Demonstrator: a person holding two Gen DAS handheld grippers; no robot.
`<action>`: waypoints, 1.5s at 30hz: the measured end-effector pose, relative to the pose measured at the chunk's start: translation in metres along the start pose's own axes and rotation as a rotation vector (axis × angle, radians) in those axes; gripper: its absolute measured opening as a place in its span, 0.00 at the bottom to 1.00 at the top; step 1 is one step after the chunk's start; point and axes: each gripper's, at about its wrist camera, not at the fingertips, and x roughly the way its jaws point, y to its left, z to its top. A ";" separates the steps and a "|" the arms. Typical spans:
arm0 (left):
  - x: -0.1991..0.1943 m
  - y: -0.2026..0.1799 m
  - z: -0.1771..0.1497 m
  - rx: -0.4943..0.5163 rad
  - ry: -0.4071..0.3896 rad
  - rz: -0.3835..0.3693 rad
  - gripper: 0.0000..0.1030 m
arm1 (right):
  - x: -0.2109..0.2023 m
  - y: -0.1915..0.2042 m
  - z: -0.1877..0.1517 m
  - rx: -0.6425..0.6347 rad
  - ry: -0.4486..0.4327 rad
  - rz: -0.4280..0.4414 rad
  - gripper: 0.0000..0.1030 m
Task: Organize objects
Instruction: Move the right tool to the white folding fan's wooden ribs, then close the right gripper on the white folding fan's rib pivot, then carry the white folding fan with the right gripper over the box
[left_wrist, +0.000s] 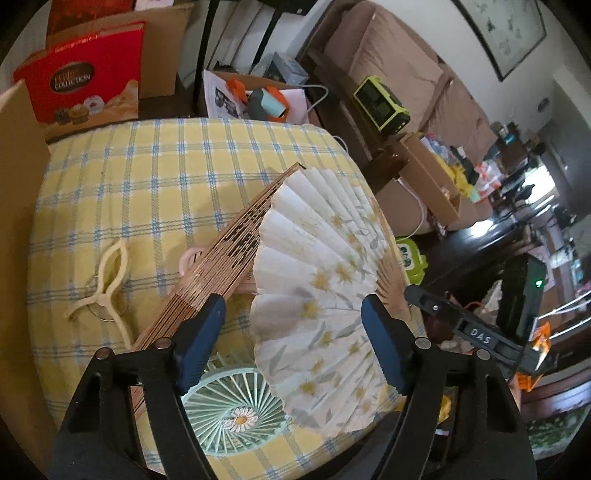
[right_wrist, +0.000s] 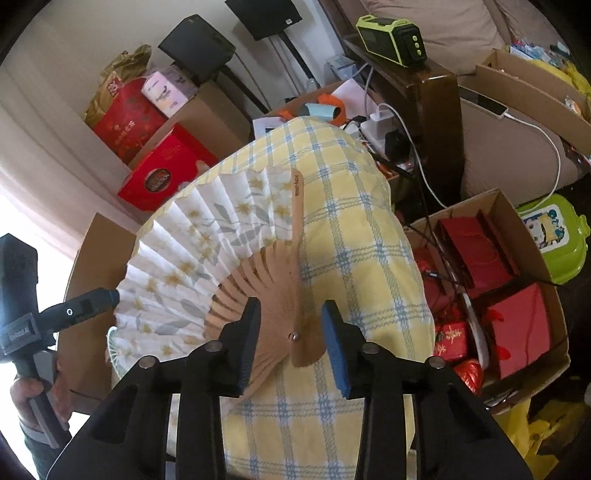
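The right gripper (right_wrist: 290, 334) straddled the pivot end of a folding fan (right_wrist: 207, 258). Its blue pads stood a little apart on either side of the wooden ribs near the rivet, and no pad could be seen pressing on the wood. The likely reason for taking the fan there is that the rivet end is where all the ribs meet, so a hold there would anchor the fan while it is folded.

The left gripper (left_wrist: 293, 332) flanked the paper leaf from the opposite side. Its jaws stood wide, one pad beside the stacked wooden ribs and the other over the flowered paper, apparently not clamped on either. From there it seemed placed to sweep the leaf closed.

The fan lay spread open on the tabletop (left_wrist: 147, 177), which was covered by a yellow checked cloth. It partly covered a pale green round fan (left_wrist: 229, 410), and a cream hanger (left_wrist: 107, 288) lay just beside the ribs.

Both grippers pointed steeply down at the fan from facing sides. In the right wrist view a hand (right_wrist: 31, 397) gripped the left gripper's handle at the frame edge.
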 end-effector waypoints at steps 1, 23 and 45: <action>0.001 0.002 0.000 -0.007 0.002 -0.008 0.65 | 0.001 -0.001 0.001 0.001 0.002 0.003 0.28; -0.007 0.012 0.006 -0.059 -0.006 -0.090 0.16 | -0.005 -0.016 0.010 0.094 -0.018 0.129 0.07; -0.170 0.058 0.002 -0.097 -0.215 -0.105 0.16 | -0.023 0.118 0.049 -0.028 -0.051 0.294 0.07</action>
